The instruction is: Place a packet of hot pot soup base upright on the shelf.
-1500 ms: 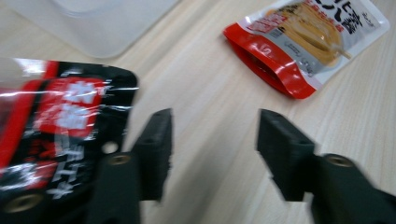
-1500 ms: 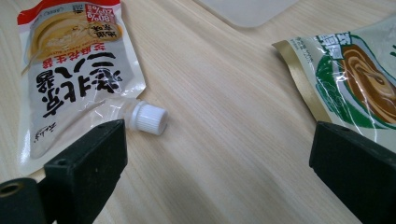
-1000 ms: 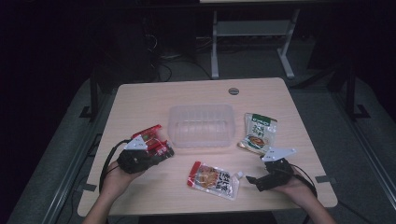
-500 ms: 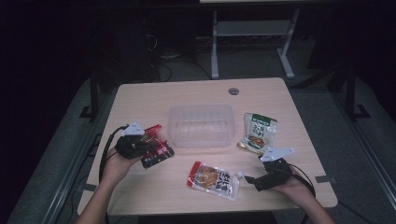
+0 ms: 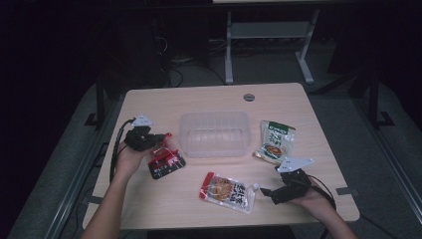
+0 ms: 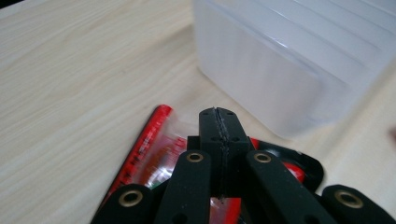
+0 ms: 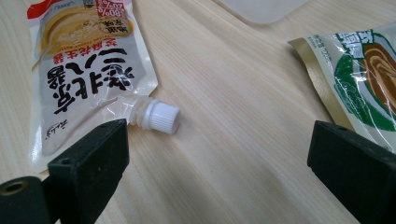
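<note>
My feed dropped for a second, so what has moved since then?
The left tongs, shut on the red packet, carried it away from the person, beside the clear container. The right tongs, spouted pouch and green packet stayed put.

Your left gripper [image 6: 219,122] has its jaws pressed together on the red packet [image 6: 149,149]; the clear plastic tub [image 6: 299,60] sits just ahead of them.

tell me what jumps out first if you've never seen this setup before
The clear plastic tub at the middle of the wooden table draws the eye, with three food pouches around it. At the left, the left gripper has its jaws shut on the red pouch. The right gripper sits open beside the white spouted pouch.
</note>
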